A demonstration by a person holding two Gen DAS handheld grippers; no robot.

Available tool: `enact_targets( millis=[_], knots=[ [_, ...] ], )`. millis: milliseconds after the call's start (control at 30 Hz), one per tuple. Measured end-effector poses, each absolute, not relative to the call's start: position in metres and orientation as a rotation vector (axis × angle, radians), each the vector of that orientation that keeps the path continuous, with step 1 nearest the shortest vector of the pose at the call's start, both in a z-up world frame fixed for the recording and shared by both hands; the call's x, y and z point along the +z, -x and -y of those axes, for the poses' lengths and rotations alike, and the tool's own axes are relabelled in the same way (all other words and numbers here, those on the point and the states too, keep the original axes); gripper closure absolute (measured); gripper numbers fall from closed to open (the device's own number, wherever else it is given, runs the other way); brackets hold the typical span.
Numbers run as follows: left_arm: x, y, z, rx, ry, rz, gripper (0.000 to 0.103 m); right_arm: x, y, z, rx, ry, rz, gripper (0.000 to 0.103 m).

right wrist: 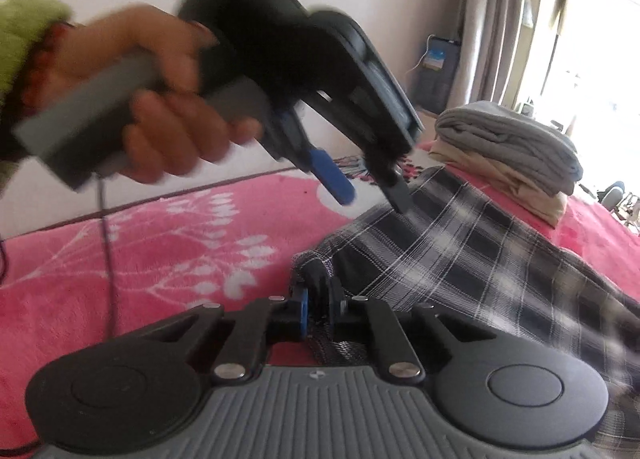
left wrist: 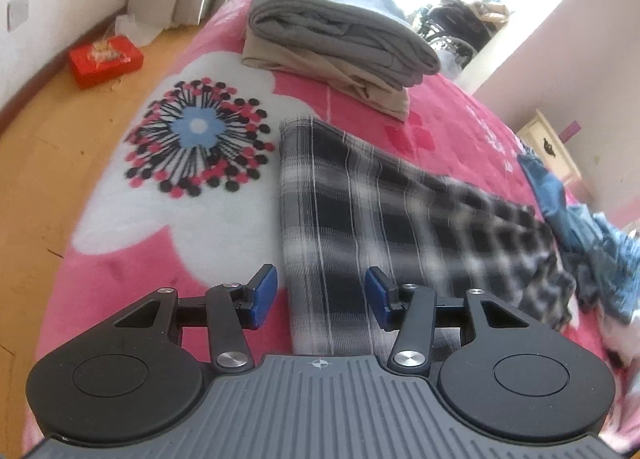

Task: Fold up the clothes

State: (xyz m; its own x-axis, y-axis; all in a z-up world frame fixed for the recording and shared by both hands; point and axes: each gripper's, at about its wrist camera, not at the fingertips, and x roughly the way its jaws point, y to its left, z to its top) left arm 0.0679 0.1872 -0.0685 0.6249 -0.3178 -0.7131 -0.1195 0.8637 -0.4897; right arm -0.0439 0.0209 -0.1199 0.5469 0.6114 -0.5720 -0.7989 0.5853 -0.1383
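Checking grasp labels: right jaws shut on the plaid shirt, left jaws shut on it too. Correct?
Not quite. The right gripper is shut on the plaid shirt, but the left gripper is open, its jaws apart over the shirt's edge. The left wrist view shows it.

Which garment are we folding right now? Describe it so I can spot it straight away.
Start at the pink floral blanket covering the bed, then find the folded stack with the grey garment on top. Nearer the grippers lies the plaid shirt. It is the only black-and-white checked piece, unlike the plain stack and the blue denim clothes beside it.
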Motion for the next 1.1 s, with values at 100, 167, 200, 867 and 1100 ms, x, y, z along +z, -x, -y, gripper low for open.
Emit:
enact_targets(
  millis=[100,167,200,867,1100],
  knots=[
    [-0.081,-0.089,-0.194,-0.122,0.608,-0.929,0.054,-0.116,0.045,-0.017,0.858,0.387,-0.503,0.094],
    [-0.087,-0.103,-0.199,-0.128,0.662,-0.930,0.054,-0.113,0.045,-0.014,0.859,0.376,-0.502,0.094],
    [-0.088,-0.110,-0.202,-0.132,0.686,-0.926,0.054,-0.112,0.045,-0.013,0.859,0.371,-0.501,0.094],
    [-0.078,-0.165,-0.220,-0.057,0.882,-0.852,0.090,-0.082,0.032,0.011,0.838,0.174,-0.487,0.094],
    [-0.035,-0.177,-0.181,-0.122,0.827,-0.811,0.093,-0.050,0.028,0.048,0.751,0.061,-0.452,0.094]
  ],
)
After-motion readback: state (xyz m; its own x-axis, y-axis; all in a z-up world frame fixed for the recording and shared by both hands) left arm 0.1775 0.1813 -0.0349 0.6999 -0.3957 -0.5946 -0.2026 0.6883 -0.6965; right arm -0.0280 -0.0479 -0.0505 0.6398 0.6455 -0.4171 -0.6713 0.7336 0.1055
